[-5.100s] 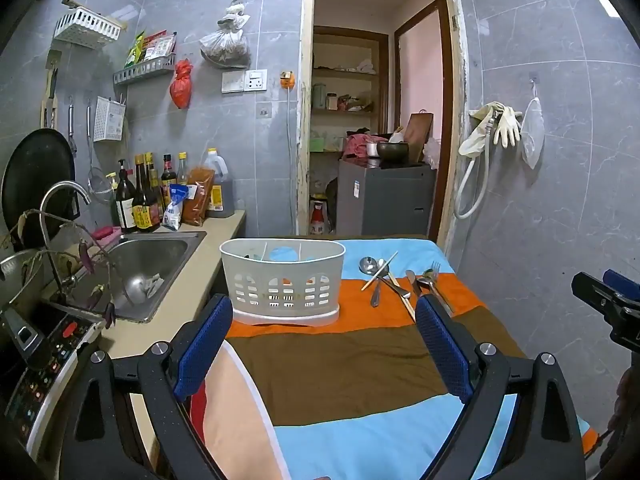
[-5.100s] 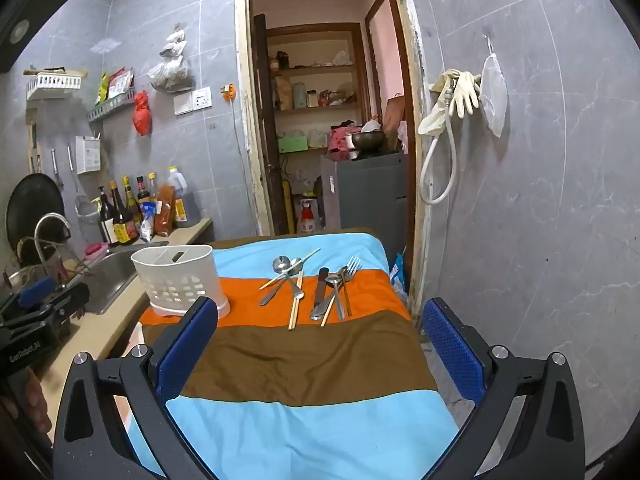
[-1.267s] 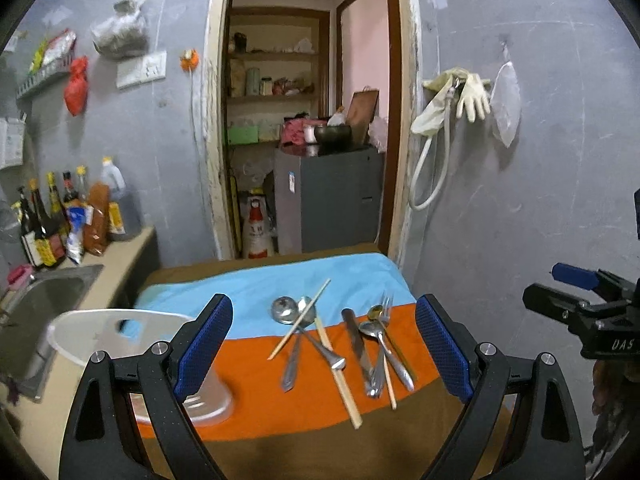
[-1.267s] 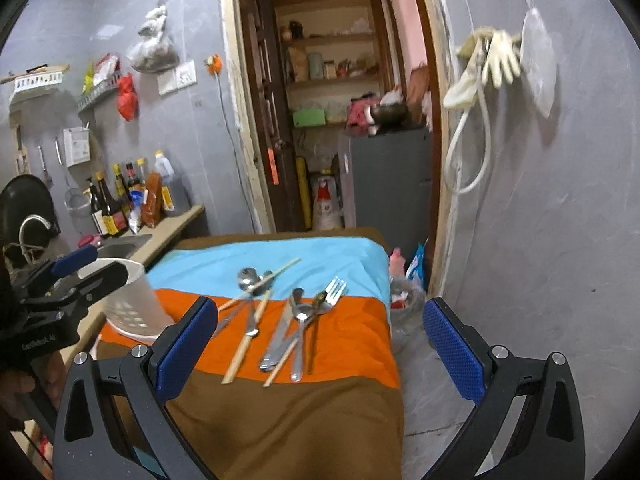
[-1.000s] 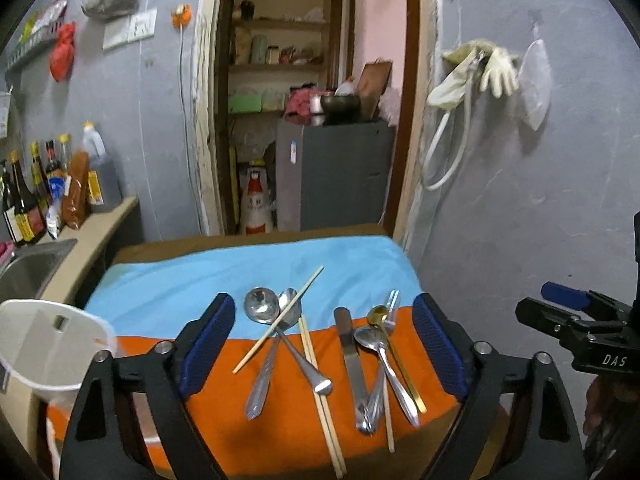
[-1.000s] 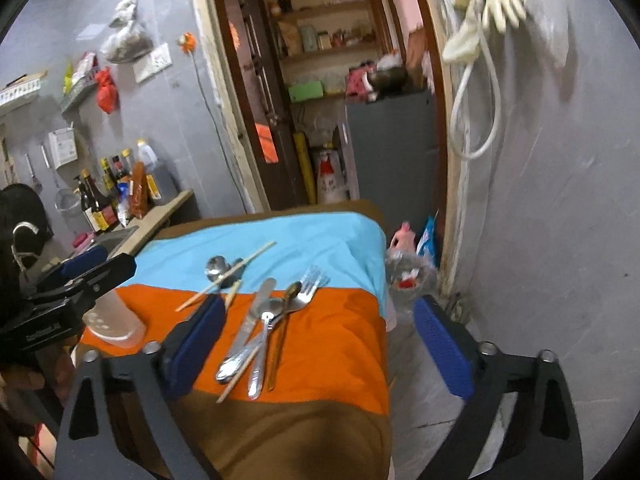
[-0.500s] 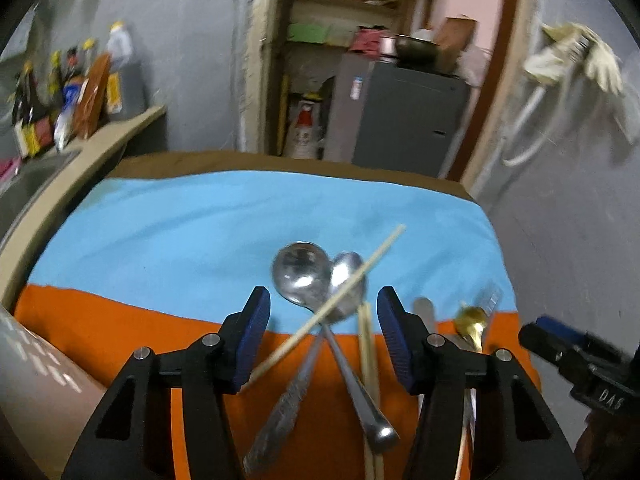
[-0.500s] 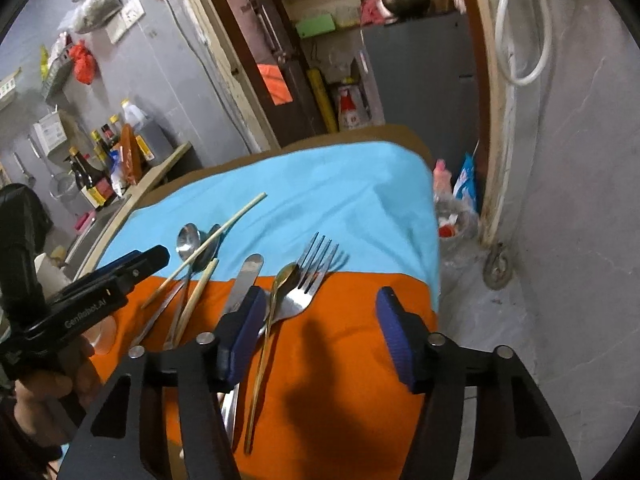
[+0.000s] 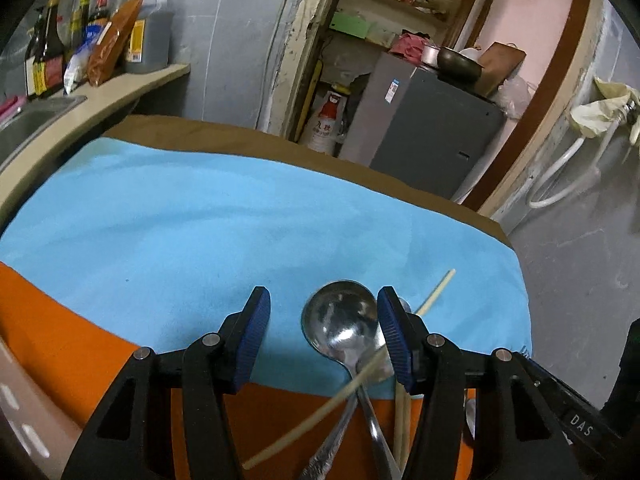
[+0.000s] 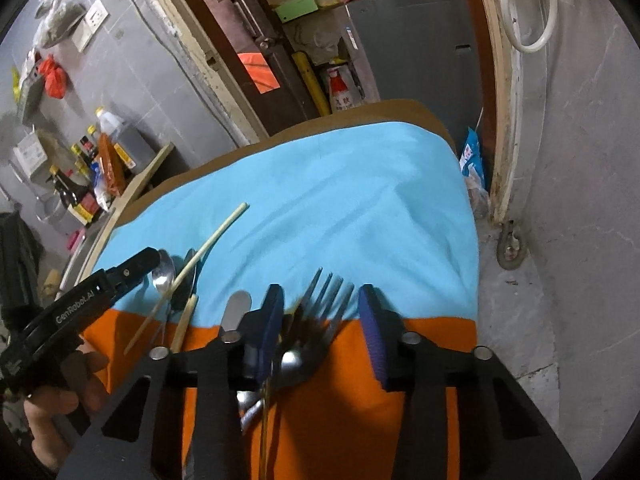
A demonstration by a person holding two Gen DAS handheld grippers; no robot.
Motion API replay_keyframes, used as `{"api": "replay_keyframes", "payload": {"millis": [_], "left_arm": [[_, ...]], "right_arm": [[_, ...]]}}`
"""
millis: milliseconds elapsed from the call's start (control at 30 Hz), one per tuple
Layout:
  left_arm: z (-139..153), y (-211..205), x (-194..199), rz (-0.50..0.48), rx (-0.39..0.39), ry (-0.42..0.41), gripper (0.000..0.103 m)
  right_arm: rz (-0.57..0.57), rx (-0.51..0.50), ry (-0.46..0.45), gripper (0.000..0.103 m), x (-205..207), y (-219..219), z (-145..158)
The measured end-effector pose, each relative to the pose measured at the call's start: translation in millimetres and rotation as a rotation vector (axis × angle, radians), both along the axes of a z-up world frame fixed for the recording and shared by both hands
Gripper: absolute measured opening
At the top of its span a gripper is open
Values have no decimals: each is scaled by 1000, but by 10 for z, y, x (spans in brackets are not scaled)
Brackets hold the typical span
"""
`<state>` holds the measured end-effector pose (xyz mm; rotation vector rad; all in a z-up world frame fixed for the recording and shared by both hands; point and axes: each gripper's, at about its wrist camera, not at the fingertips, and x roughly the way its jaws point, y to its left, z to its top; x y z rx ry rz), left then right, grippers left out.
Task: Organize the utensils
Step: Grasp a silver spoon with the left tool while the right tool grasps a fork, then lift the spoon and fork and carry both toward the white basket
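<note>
left tongs part-open over the tabletop, big spoon bowl between pads untouched, right tongs closing, fork between them, not yet pinched

spoon handles: cut off below | fork: blurred | knife: mostly hidden

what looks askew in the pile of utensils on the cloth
One chopstick lies diagonally across the spoons, while another chopstick runs lengthwise beside them. The fork overlaps a gold spoon. Nothing is spilled or broken.
</note>
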<state>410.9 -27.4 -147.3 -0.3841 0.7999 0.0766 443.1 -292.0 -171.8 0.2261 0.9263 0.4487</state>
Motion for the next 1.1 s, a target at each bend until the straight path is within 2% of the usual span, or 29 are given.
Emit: {"api": "replay_keyframes", "payload": {"millis": [67,233,433,567,667,800,833,967,1100], "left_arm": [[-27,32,23,0,-22,7,37],[-68,113,57,-28,-93,0,23],[-102,146,123,-88,-151,17,21],[-75,144,146,-102,-147,24,9],[-22,119,103,-110,-123,10,3],[30,58,42,-112,-101,-10,2],[52,39,22,-109,-86,-16,2],[230,-63,-107,-105,15,-62,2],[427,-160,-291,-69,130,-125,2]], "right_arm": [[-5,8,-2,25,24,-7,-8],[1,41,0,23,47,-13,-27],[27,103,19,22,88,-52,-75],[35,125,31,22,112,-63,-97],[41,116,21,19,107,-60,-86],[52,131,-6,5,75,-54,-17],[53,124,-10,4,66,-47,-1],[52,138,1,3,44,-61,12],[35,111,-46,3,-48,-61,114]]}}
